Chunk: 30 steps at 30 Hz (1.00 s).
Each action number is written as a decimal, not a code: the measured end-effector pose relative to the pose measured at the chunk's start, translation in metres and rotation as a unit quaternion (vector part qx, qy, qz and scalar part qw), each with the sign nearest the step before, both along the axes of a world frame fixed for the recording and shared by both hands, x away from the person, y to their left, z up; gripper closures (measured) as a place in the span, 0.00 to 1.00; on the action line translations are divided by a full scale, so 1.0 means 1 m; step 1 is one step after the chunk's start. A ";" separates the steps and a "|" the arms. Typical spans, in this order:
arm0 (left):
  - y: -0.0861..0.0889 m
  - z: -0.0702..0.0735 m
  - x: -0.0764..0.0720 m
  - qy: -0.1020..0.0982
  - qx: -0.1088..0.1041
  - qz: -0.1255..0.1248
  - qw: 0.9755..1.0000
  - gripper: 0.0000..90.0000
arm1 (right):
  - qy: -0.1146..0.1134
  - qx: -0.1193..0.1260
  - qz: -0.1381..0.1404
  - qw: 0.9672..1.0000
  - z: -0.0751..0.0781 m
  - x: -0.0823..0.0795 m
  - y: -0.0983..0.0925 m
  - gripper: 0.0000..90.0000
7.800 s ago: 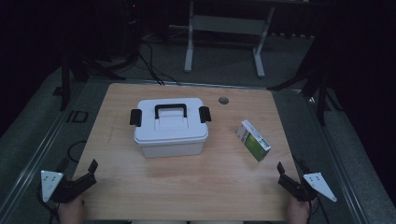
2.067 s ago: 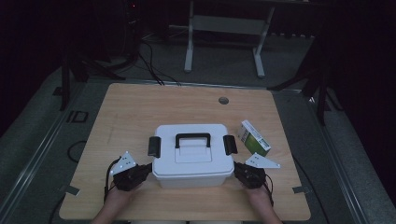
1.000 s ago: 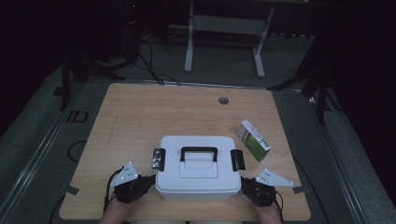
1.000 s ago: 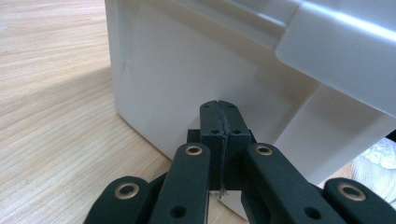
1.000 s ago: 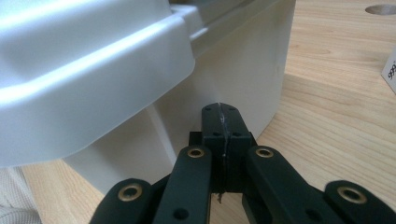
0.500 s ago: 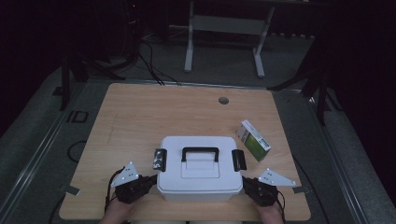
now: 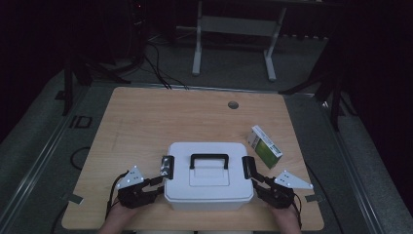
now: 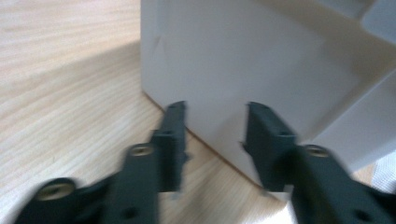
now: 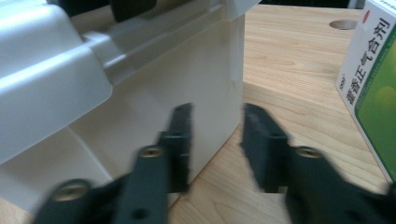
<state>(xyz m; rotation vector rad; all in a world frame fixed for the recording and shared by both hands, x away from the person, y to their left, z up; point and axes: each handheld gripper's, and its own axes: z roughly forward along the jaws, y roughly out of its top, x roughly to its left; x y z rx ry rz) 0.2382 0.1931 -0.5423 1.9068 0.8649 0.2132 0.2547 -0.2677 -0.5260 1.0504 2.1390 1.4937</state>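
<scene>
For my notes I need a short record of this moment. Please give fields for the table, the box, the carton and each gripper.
table: wooden table with a small round hole near the far edge
box: white storage box, lid on, black handle flat, near the person's edge
carton: green and white carton, to the box's far right
left gripper: open, at the box's left side
right gripper: open, at the box's right side

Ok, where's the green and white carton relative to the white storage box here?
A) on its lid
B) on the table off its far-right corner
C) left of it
B: the green and white carton lies on the table beyond the white storage box, toward the right edge.
</scene>
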 end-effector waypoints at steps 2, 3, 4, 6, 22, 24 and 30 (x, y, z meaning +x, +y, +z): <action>0.003 0.000 0.000 0.008 0.011 -0.008 1.000 0.46 | -0.002 -0.003 0.000 1.000 0.000 0.001 0.000 0.56; 0.005 0.000 0.000 0.006 0.016 -0.007 1.000 0.46 | 0.001 -0.007 0.001 1.000 -0.001 0.002 -0.001 0.41; 0.008 0.000 -0.001 0.008 0.015 -0.009 1.000 0.46 | 0.000 -0.004 0.002 1.000 -0.002 0.003 -0.001 0.39; 0.015 0.000 0.000 0.014 0.013 -0.011 1.000 0.42 | 0.003 0.001 0.005 1.000 -0.003 0.003 -0.002 0.27; 0.040 0.001 0.006 0.036 0.055 0.005 0.998 0.40 | -0.014 -0.039 0.023 0.999 -0.009 0.004 -0.009 0.16; 0.042 0.003 0.006 0.037 0.062 0.005 0.997 0.40 | -0.014 -0.045 0.020 0.999 -0.010 0.004 -0.011 0.16; 0.050 0.010 0.007 0.050 0.077 -0.009 0.996 0.40 | -0.013 -0.054 0.016 0.998 -0.014 0.001 -0.019 0.16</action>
